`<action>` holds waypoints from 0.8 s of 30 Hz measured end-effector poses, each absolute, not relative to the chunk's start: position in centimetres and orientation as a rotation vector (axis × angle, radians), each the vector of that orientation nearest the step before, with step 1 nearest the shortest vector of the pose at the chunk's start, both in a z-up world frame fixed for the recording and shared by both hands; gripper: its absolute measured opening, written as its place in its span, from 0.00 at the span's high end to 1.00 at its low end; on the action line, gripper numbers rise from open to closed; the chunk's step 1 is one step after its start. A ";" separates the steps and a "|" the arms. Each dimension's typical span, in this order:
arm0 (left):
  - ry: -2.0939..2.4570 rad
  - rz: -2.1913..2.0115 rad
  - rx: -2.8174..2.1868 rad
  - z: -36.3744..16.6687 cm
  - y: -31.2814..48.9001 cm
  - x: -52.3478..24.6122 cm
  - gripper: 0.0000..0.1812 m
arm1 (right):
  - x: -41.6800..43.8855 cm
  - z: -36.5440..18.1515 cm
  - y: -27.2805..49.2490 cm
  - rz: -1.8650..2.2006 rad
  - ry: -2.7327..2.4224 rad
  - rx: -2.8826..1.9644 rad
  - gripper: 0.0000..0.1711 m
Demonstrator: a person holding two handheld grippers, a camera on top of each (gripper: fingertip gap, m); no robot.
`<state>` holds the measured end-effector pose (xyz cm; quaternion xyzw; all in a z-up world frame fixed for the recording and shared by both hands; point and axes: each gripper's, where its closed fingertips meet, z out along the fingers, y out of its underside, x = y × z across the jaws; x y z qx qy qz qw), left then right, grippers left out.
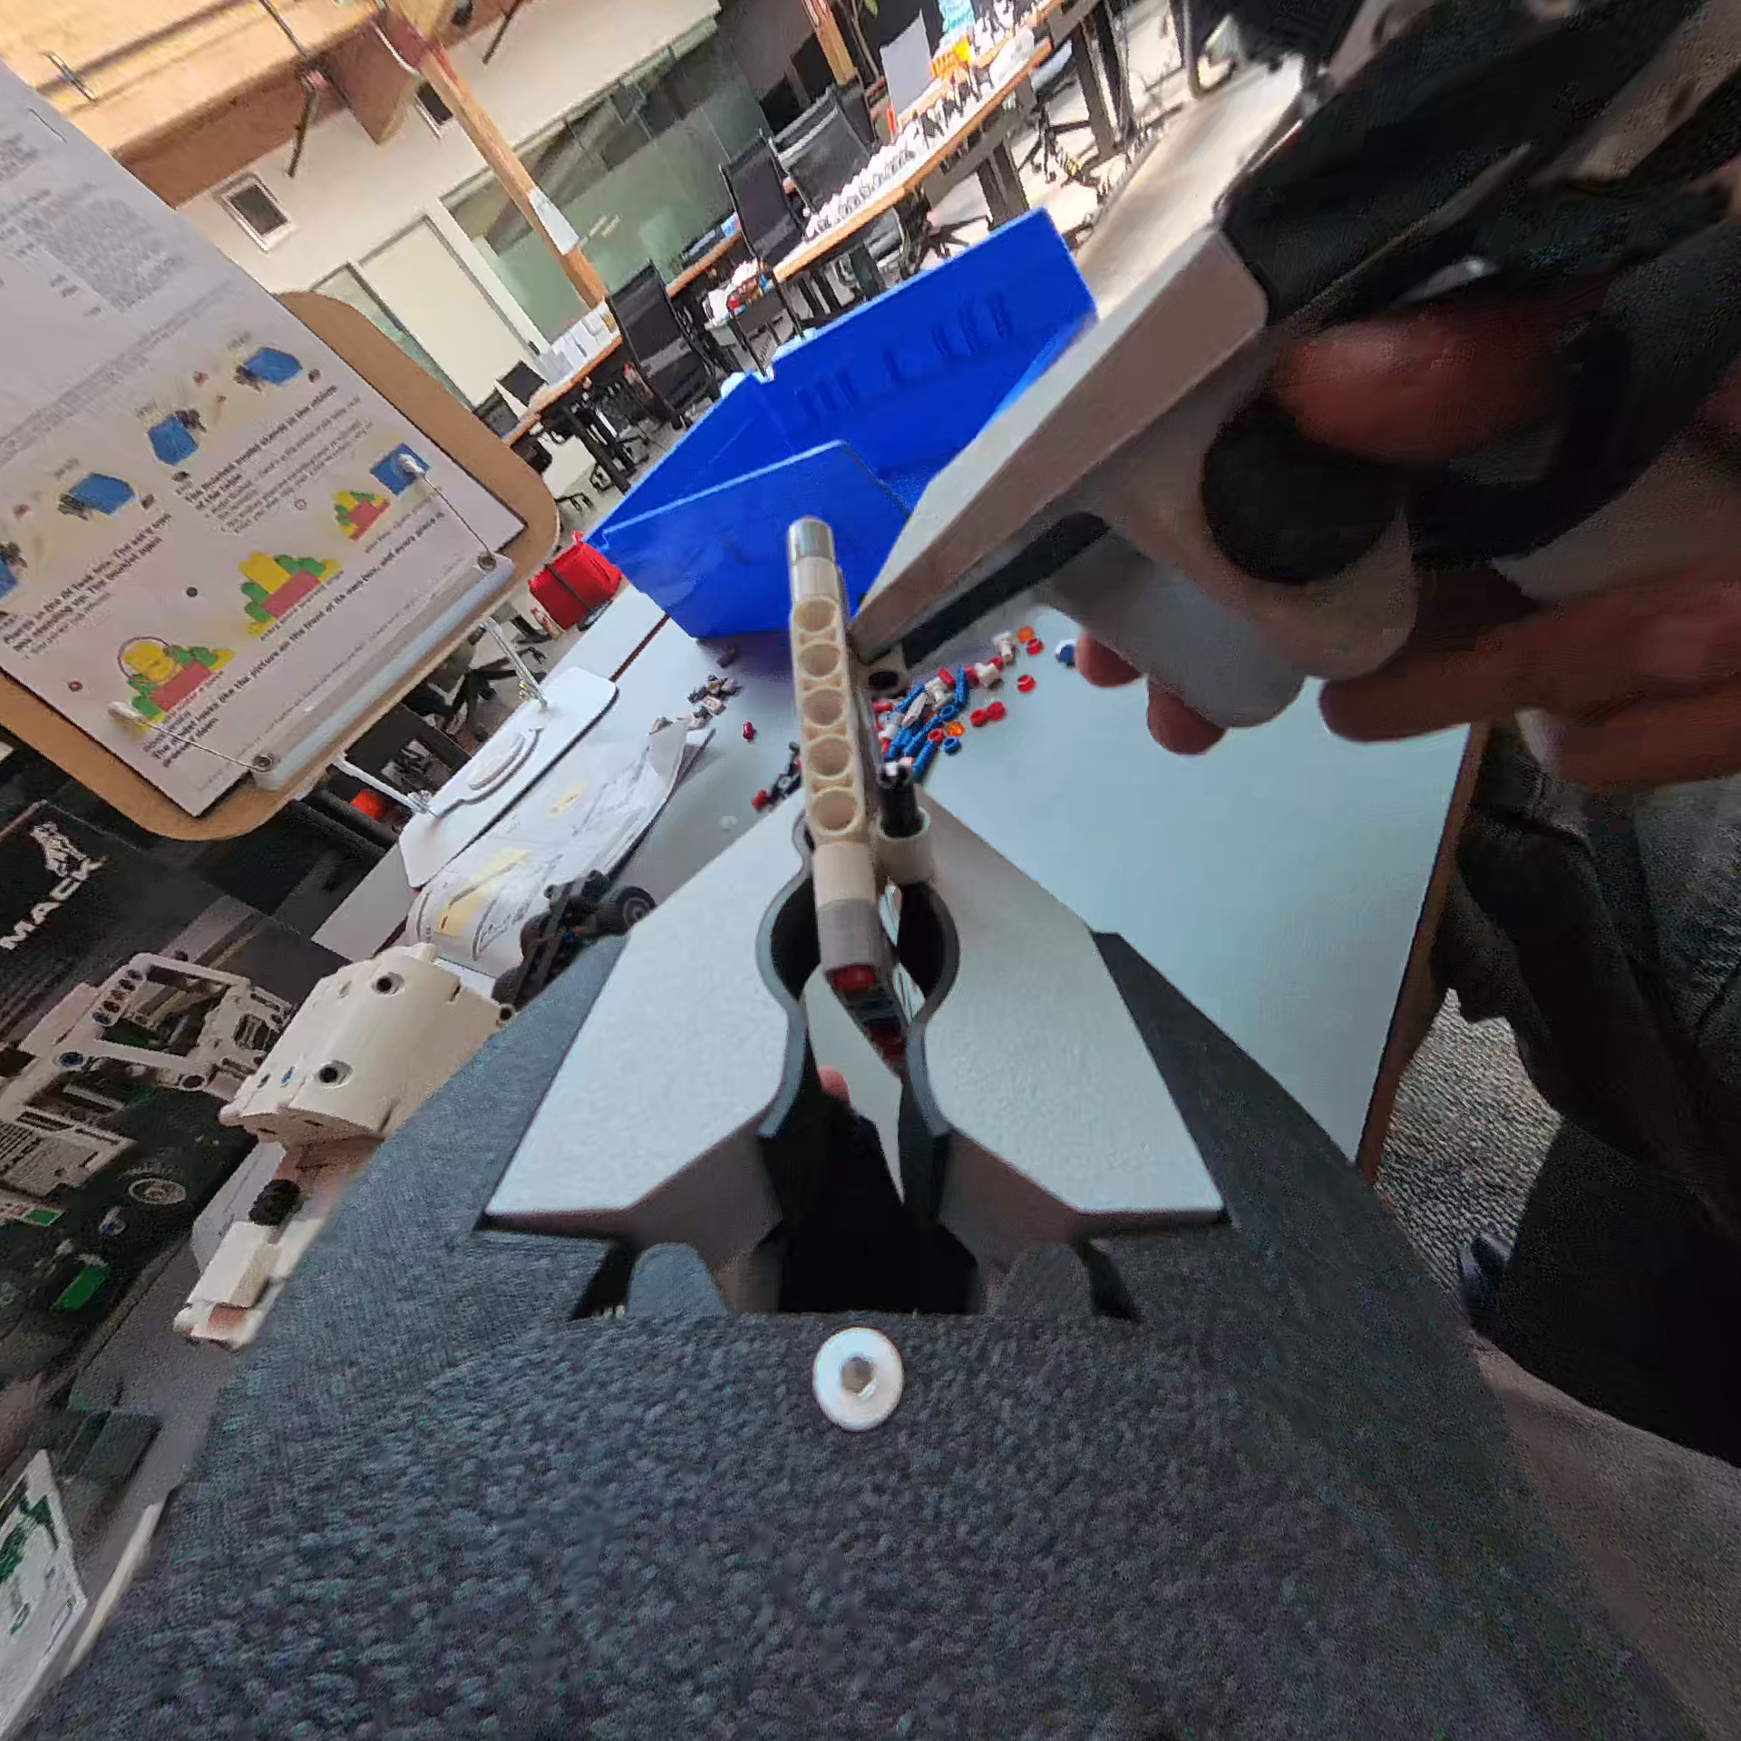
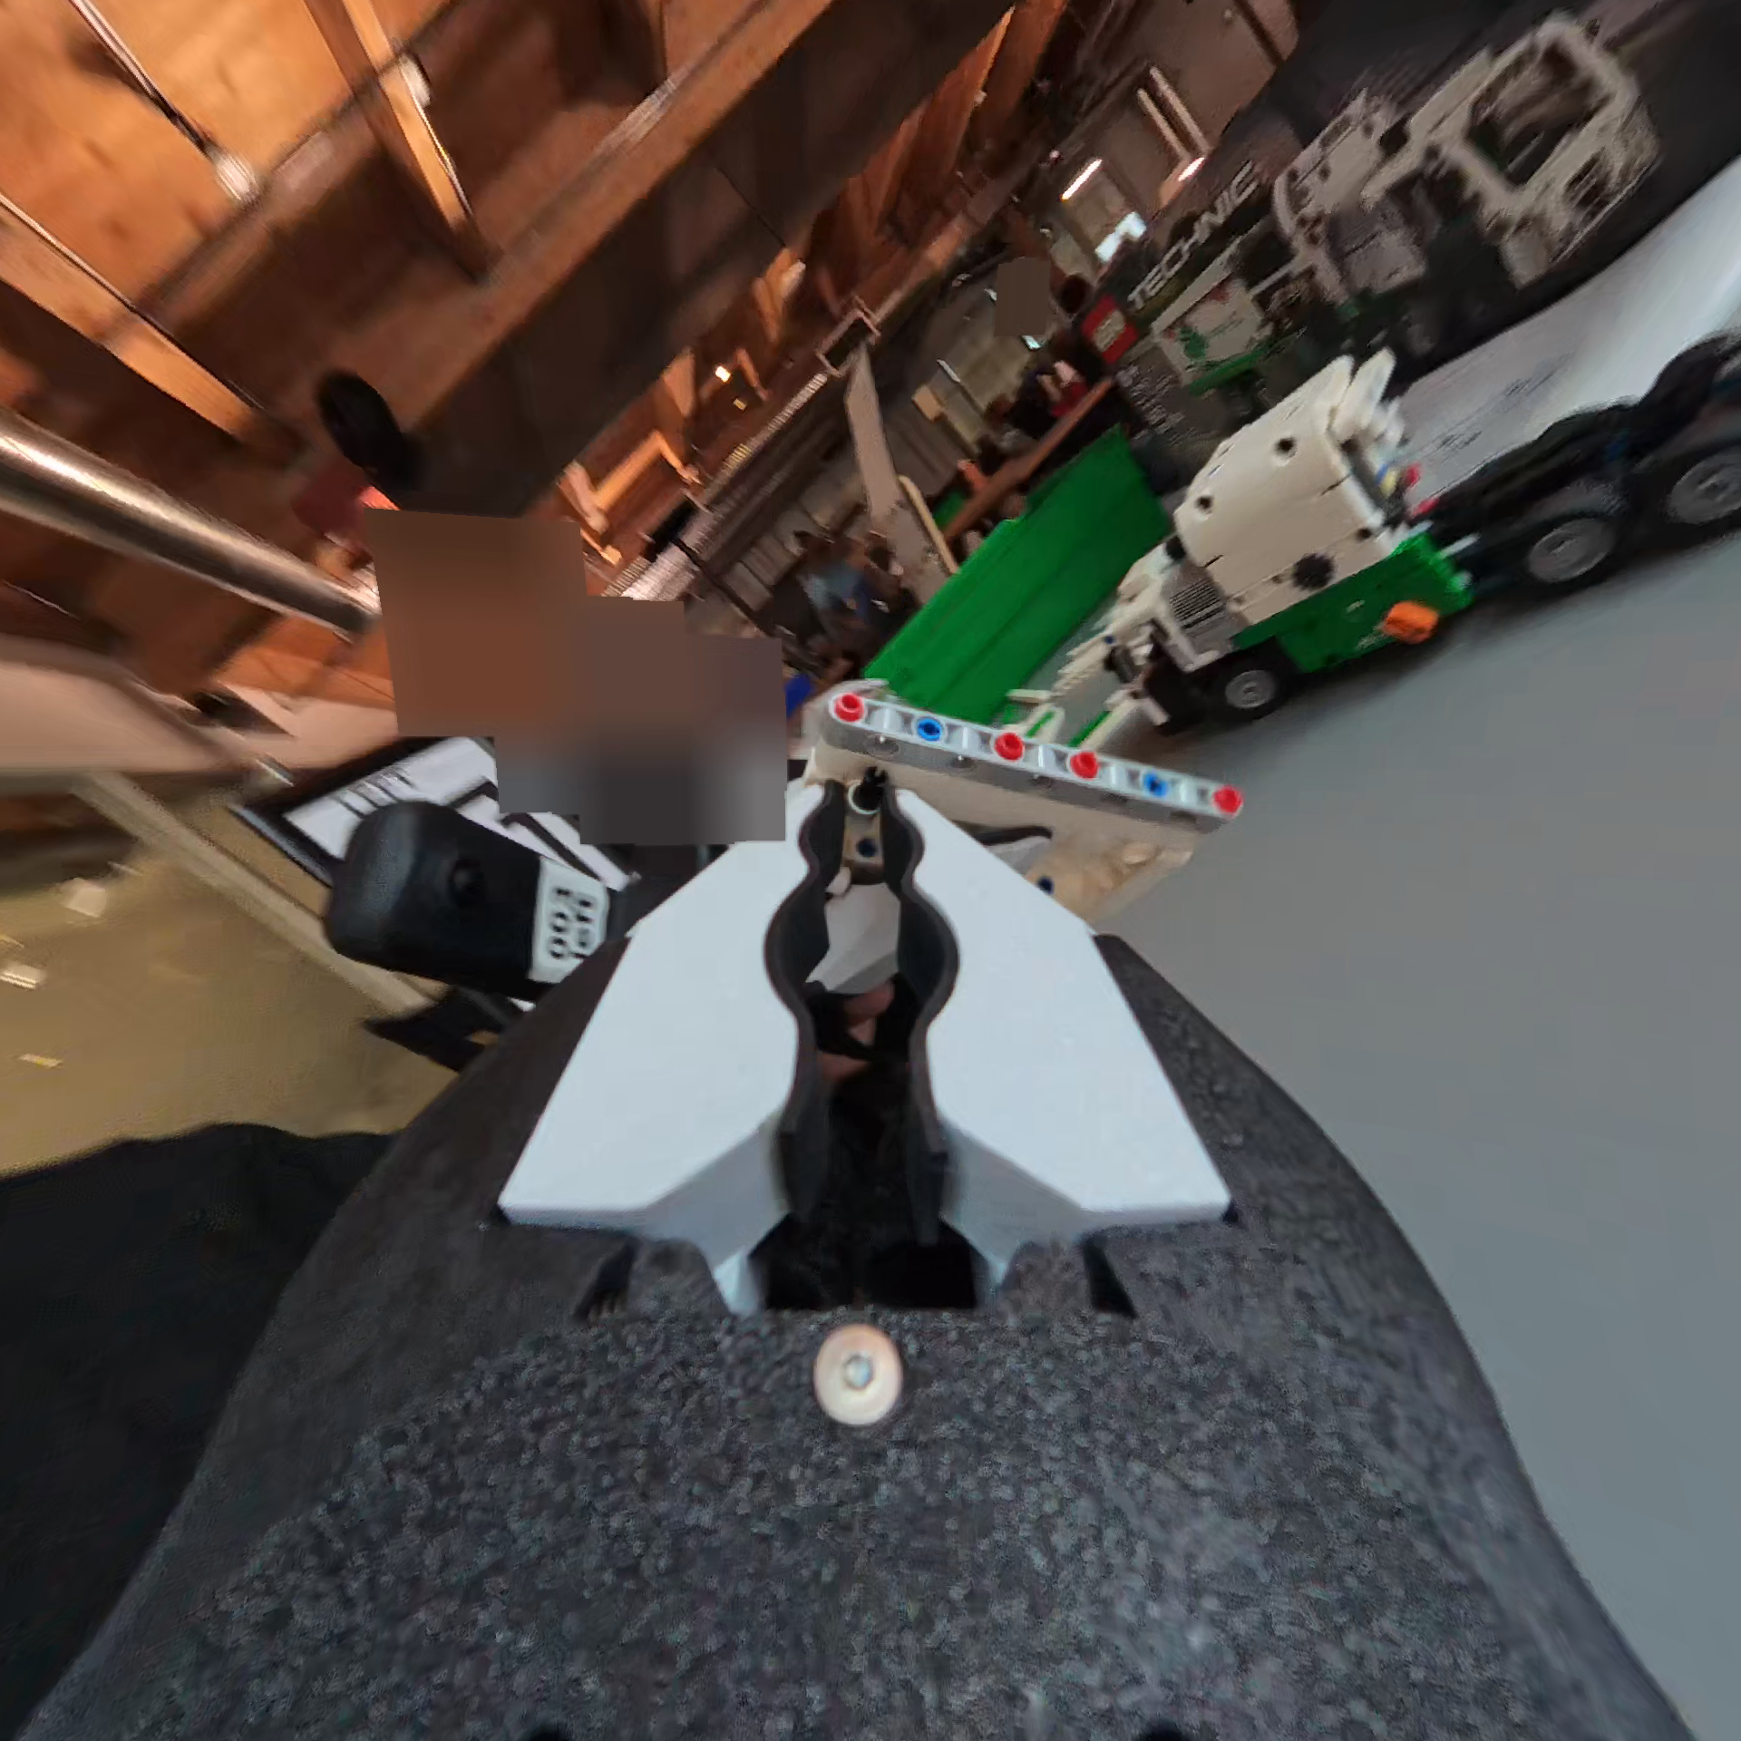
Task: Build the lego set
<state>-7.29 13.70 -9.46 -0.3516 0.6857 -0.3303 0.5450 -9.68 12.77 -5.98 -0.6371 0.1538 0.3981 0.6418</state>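
Observation:
My left gripper [image 1: 862, 848] is shut on a lego assembly: a white beam with round holes [image 1: 829, 716] stands up from its jaws, with a grey part and a red pin lower down. A black pin [image 1: 897, 796] sits in a white connector beside the beam. My right gripper [image 1: 881, 659], held by a hand, reaches in from the upper right, its tip against the beam. In the right wrist view my right gripper [image 2: 862, 796] is shut on a small black pin, just in front of the assembly's grey beam with red and blue pins [image 2: 1027, 754].
A blue bin [image 1: 848, 452] stands at the back of the grey table [image 1: 1178, 895]. Loose red, blue and white pieces [image 1: 942, 707] lie before it. An instruction sheet on a stand [image 1: 217, 471] and a booklet [image 1: 556, 829] are left. The white-and-green truck model [image 2: 1319, 565] and its box [image 2: 1413, 217] stand nearby.

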 end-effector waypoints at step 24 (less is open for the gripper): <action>1.727 -0.860 -0.886 -11.2 12.3 -8.9 0.94 | -10.2 -6.6 12.5 -0.500 -0.355 -1.781 0.96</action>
